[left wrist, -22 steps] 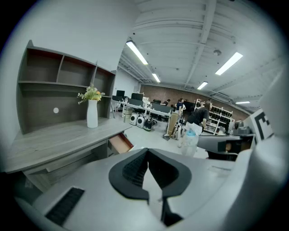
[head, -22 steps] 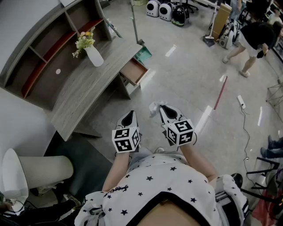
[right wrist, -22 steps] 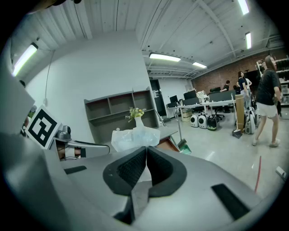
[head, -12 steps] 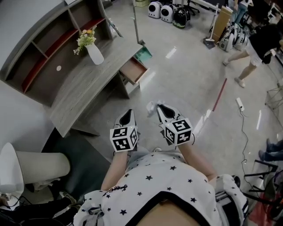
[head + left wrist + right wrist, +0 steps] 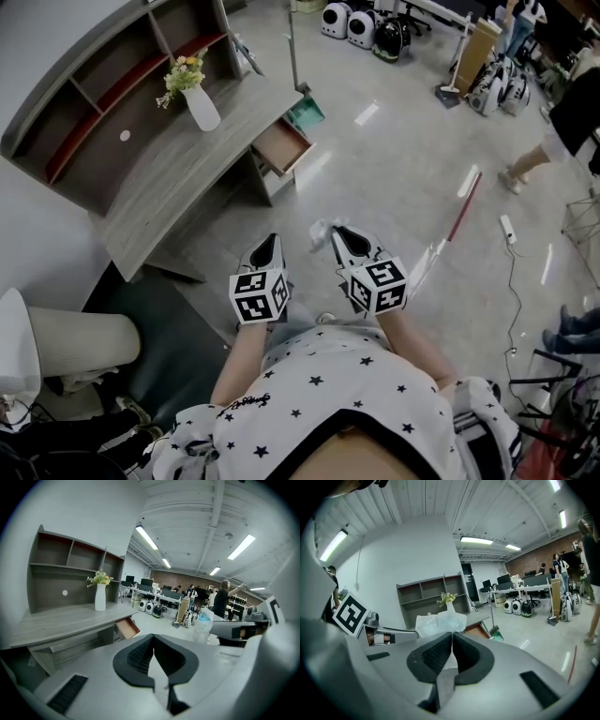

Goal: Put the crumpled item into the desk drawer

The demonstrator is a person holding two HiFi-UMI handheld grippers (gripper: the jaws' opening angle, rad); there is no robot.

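My right gripper [image 5: 335,232] is shut on the crumpled item [image 5: 322,228], a scrunched clear plastic piece that sticks out past its tips. In the right gripper view the jaws [image 5: 452,634] pinch its lower edge and the crumpled item [image 5: 440,622] fills the space just ahead. My left gripper [image 5: 272,240] hangs beside it, shut with nothing in it [image 5: 153,637]. The desk drawer [image 5: 281,147] stands pulled open at the right end of the grey desk [image 5: 178,169], ahead and to the left of both grippers. The open drawer [image 5: 126,627] also shows in the left gripper view.
A white vase with flowers [image 5: 199,101] stands on the desk, in front of a shelf unit [image 5: 103,84]. A green dustpan [image 5: 306,113] lies past the drawer. A chair [image 5: 70,349] sits lower left. A red pole [image 5: 466,195] lies on the floor; a person [image 5: 562,122] walks far right.
The desk and drawer have shifted slightly in view as I move. The person on the right has walked further right. Both grippers keep their hold and pose.
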